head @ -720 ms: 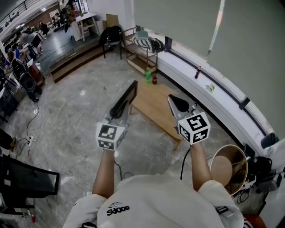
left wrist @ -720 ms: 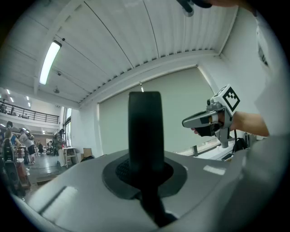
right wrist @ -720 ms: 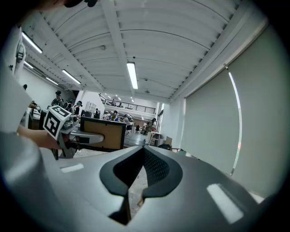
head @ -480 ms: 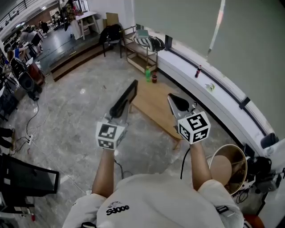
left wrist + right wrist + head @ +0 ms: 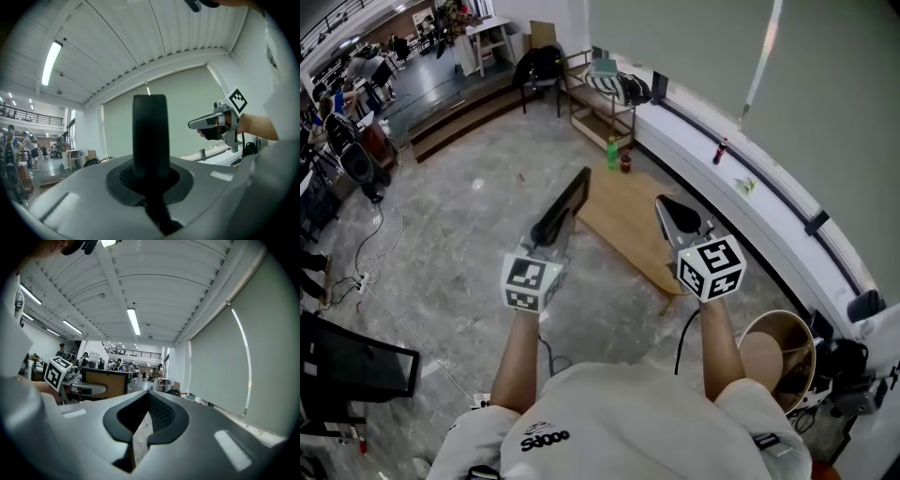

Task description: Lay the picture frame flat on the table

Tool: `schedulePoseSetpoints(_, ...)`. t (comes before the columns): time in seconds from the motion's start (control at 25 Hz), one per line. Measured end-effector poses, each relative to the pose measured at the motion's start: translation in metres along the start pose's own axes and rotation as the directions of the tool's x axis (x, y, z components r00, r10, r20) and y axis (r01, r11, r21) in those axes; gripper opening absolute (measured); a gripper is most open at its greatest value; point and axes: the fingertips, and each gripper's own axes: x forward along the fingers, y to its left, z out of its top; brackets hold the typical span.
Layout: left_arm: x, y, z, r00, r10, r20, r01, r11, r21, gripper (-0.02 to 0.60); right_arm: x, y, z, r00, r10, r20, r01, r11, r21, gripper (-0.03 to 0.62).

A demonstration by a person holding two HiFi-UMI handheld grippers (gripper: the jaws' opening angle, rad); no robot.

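A dark picture frame (image 5: 564, 204) is held edge-up in my left gripper (image 5: 551, 246), out over the floor just left of a low wooden table (image 5: 623, 225). In the left gripper view the frame (image 5: 150, 131) stands upright as a black bar with the jaws of the left gripper (image 5: 150, 180) pressed on it. My right gripper (image 5: 667, 211) hovers above the table's near end, shut, with nothing between its black pads. The right gripper view shows the frame's brown back (image 5: 105, 380) off to the left; the right gripper (image 5: 143, 399) holds nothing.
A green bottle (image 5: 612, 155) and a dark bottle (image 5: 625, 166) stand by the table's far end. A shelf unit (image 5: 602, 98) is behind them, a white ledge (image 5: 750, 202) runs along the window wall, and a round wicker basket (image 5: 778, 356) sits near my right.
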Motion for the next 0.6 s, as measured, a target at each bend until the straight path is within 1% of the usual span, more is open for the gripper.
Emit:
schedulePoseSetpoints(0.24, 0.006, -0.020, -0.016, 0.999, 0.019, -0.040, -0.020, 1.000, -0.019, 0.018, -0.010, -0.017, -0.020, 1.000, 0.006, -0.022, -0.005, 1.000, 0.019, 0.003)
schedulePoseSetpoints(0.44, 0.012, -0.026, -0.031, 0.997, 0.035, -0.068, -0.037, 0.999, -0.039, 0.018, -0.009, -0.027, -0.034, 0.999, 0.028, -0.034, -0.027, 0.999, 0.043, 0.003)
schedulePoseSetpoints(0.6, 0.022, -0.029, -0.034, 0.997, 0.045, -0.069, -0.048, 0.998, -0.041, 0.018, -0.006, -0.038, -0.039, 0.999, 0.038, -0.037, -0.036, 0.998, 0.048, 0.003)
